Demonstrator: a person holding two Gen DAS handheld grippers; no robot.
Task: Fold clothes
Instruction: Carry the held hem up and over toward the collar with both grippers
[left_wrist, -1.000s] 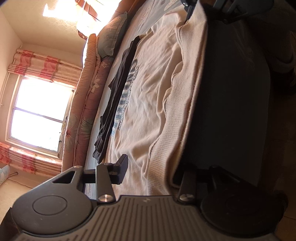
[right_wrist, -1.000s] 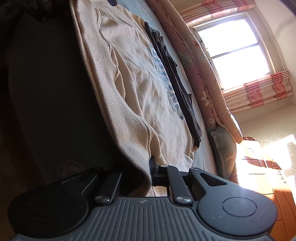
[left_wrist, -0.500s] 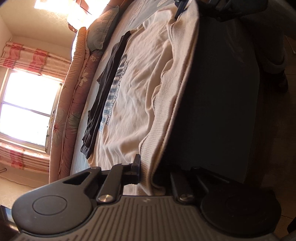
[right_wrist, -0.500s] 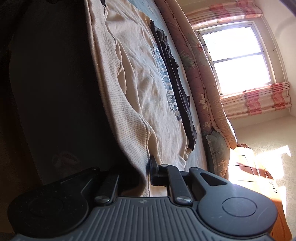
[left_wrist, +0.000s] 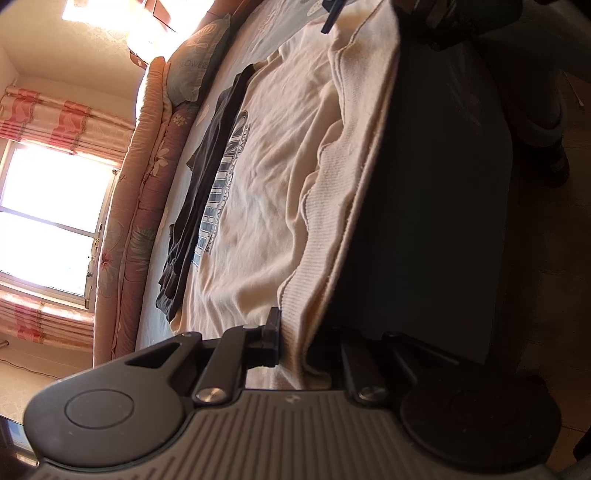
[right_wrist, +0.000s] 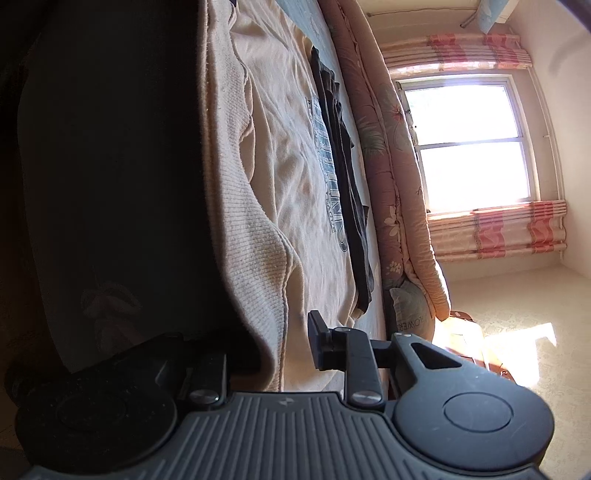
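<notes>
A cream sweatshirt (left_wrist: 280, 155) with a grey printed logo lies flat on the bed, its ribbed hem (left_wrist: 332, 206) along the bed's near edge. My left gripper (left_wrist: 299, 343) is shut on one corner of that hem, with one pad (left_wrist: 271, 332) pressed on top and the other finger hidden under the cloth. In the right wrist view the same sweatshirt (right_wrist: 280, 177) runs away from my right gripper (right_wrist: 273, 347). Its jaws are opening. The hem corner (right_wrist: 258, 295) still hangs between them, but the upper pad (right_wrist: 317, 339) stands off the cloth.
A black garment (left_wrist: 207, 177) (right_wrist: 343, 166) lies beyond the sweatshirt, next to a rolled floral quilt (left_wrist: 136, 206) (right_wrist: 391, 166) and a pillow (left_wrist: 199, 62). The bed's dark side (left_wrist: 443, 184) drops to a wooden floor. A person's leg (left_wrist: 543, 122) stands there. A bright window (right_wrist: 469, 140) lies behind.
The left gripper's jaws have closed onto the hem corner. The right gripper's upper pad has lifted away from the hem it was pinching, and the right wrist has rolled.
</notes>
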